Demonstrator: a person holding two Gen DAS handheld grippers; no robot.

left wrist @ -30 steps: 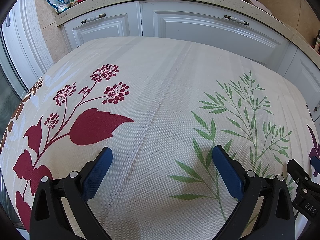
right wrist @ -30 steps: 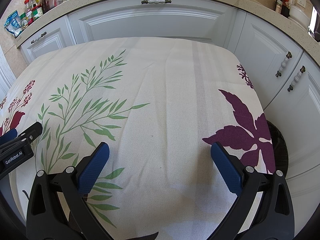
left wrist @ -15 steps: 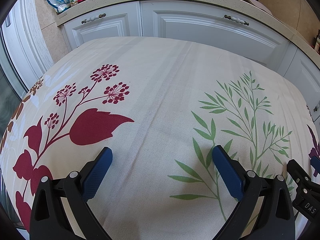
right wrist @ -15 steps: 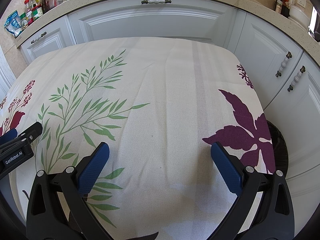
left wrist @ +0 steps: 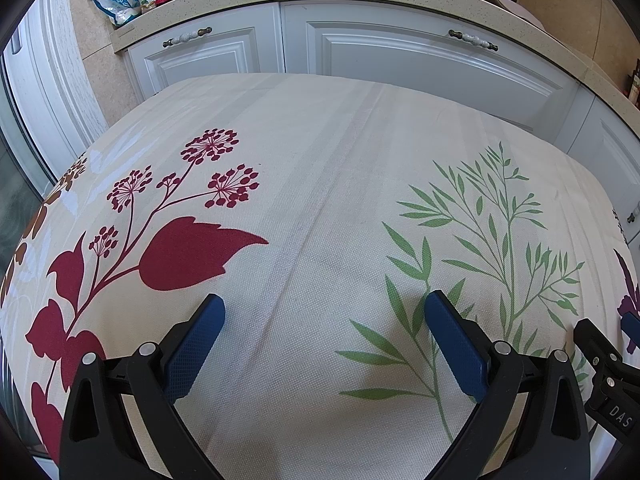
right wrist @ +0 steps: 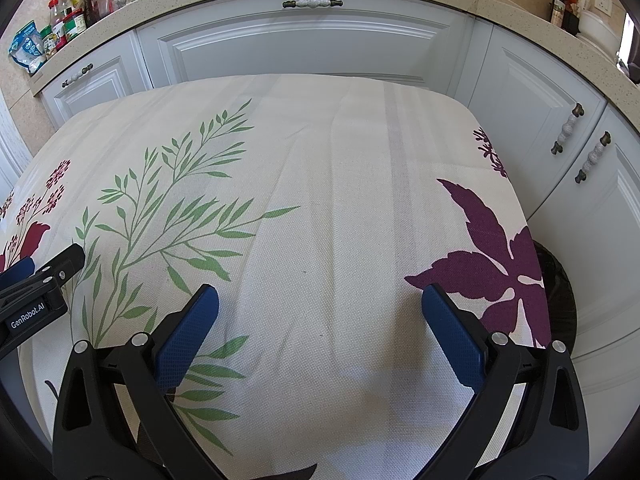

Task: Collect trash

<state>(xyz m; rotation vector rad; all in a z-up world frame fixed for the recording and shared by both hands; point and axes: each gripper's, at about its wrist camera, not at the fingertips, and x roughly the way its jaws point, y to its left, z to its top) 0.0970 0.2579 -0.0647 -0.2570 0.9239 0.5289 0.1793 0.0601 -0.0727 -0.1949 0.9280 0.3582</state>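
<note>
Two hand-held grippers are showing, left hand-held gripper (left wrist: 324, 312) and right hand-held gripper (right wrist: 320, 304), over one table (right wrist: 360, 152); four cabinet handles (right wrist: 312, 3) are lining the right wrist view.

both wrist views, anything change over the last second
Nothing visibly changed. The left hand-held gripper and the right hand-held gripper are open and empty over the tablecloth, which shows no trash, as before.

Table (right wrist: 360, 92) carries a cream tablecloth (left wrist: 320, 184) over its whole top. Print: red flower sprig (left wrist: 172, 236) at 9 o'clock, green fern (left wrist: 492, 240) at 3 o'clock in left wrist view; purple leaf (right wrist: 492, 256) at 3 o'clock in right wrist view.
</note>
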